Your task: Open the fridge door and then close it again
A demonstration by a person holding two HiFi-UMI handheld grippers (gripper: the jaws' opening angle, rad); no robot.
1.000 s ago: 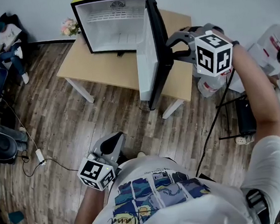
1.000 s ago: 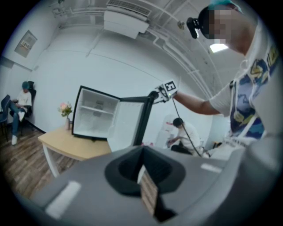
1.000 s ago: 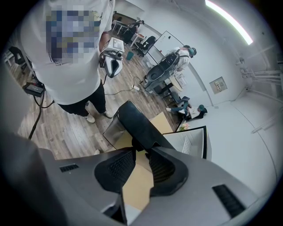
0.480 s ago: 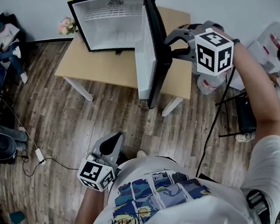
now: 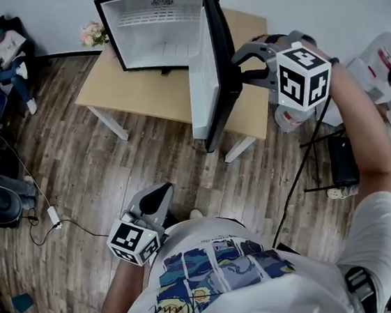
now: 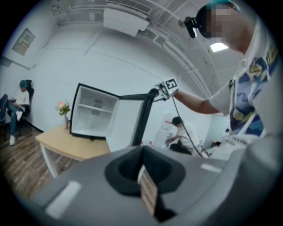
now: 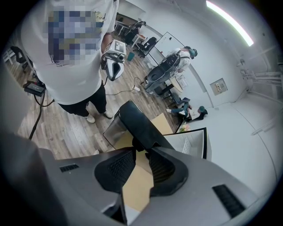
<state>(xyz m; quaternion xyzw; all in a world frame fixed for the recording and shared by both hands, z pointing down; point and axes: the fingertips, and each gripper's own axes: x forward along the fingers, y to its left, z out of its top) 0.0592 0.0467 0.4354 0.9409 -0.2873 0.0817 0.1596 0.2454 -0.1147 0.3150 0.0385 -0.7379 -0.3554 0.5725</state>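
Half the job looks done. The fridge (image 5: 156, 30) sits at the far edge of the table (image 5: 139, 95) w/ its door (image 5: 202, 81) already swung wide, approx square to the cabinet. The door's free edge reaches out over the table's near edge, toward the right corner. Inside you've only bare white shelves, so nothing looks set to block closing.

Your R gripper (image 5: 240, 66) is at the top corner of the door's free edge. In its own view the jaws pinch a black bit of that edge btw their tips, so you've got hold of it. Your L gripper (image 5: 157, 200) hangs low by your waist, well apart from the fridge, jaws together on nothing.

Left to do, I'd say, is the whole closing half: swing the door back w/ the R gripper till it seats flush on the cabinet, then let go.
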